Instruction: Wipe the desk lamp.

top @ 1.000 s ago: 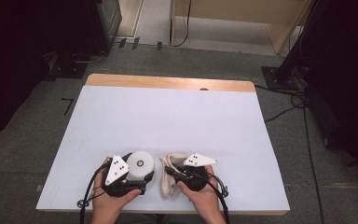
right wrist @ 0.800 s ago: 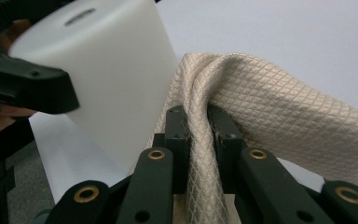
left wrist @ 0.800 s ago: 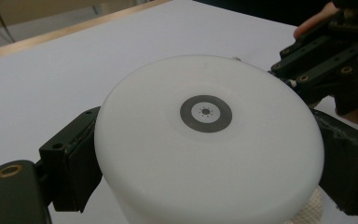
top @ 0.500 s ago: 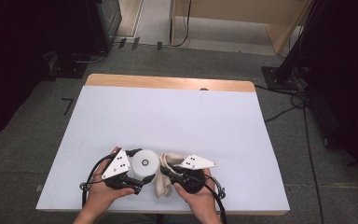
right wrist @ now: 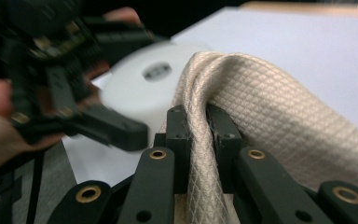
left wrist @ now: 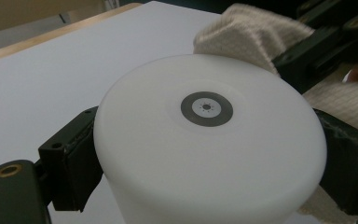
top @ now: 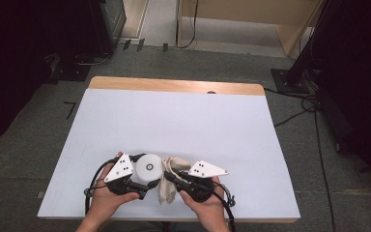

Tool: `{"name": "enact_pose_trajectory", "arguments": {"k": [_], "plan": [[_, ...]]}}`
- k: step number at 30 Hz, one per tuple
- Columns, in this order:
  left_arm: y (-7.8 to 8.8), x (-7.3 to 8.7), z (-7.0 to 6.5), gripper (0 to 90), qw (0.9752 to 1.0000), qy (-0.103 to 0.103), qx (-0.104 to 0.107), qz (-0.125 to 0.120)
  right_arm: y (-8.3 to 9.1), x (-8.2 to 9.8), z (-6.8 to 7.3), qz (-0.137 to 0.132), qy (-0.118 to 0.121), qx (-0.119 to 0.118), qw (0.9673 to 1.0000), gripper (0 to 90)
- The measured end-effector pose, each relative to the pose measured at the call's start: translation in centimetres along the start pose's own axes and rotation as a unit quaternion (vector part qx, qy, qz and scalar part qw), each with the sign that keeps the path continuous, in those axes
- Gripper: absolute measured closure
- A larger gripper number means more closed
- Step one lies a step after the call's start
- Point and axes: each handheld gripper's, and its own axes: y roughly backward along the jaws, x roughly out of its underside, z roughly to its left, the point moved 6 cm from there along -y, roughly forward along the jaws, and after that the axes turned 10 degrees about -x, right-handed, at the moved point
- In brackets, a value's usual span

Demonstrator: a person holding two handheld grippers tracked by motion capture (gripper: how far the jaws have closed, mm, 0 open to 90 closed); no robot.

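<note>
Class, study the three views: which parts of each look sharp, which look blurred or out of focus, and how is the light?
High view: even light, white table sharp, surroundings dark. Left gripper view: white round container crisp at its centre mark, cloth behind soft. Right gripper view: cloth in the right claw sharp; container and left claw smeared.

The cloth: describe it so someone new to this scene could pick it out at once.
On the white table, look at the near edge between the two hands. The cloth is a beige, diamond-textured fabric pinched in the right gripper, soft and crumpled beside the smooth white round container.
</note>
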Motion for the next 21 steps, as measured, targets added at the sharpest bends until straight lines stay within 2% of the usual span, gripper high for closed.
{"name": "enact_pose_trajectory", "arguments": {"k": [5, 8, 11, 13, 16, 21], "plan": [[0.0, 0.0, 0.0, 8.6, 1.0000, 0.004, 0.001, -0.001, -1.4, 2.6, -1.7, 0.049, -0.030, 0.011, 0.9983, 81.1], [-0.1, 0.1, 0.0, 8.5, 1.0000, 0.005, 0.001, -0.002, -2.0, 3.8, -2.6, 0.077, -0.048, 0.010, 0.9958, 81.0], [0.0, 0.1, 0.0, 8.5, 1.0000, 0.006, 0.002, -0.003, -2.4, 4.6, -3.0, 0.092, -0.055, 0.013, 0.9942, 80.9], [0.0, 0.1, 0.0, 8.5, 1.0000, 0.005, 0.002, -0.003, -2.4, 4.6, -2.9, 0.087, -0.052, 0.019, 0.9947, 81.0], [0.0, 0.1, 0.0, 8.5, 1.0000, 0.005, 0.003, -0.003, -2.2, 3.8, -2.4, 0.076, -0.019, 0.036, 0.9963, 81.1], [-0.1, 0.1, 0.0, 8.5, 1.0000, 0.005, 0.003, -0.003, -1.0, 1.4, -1.2, 0.033, 0.007, 0.028, 0.9990, 81.1]]}}
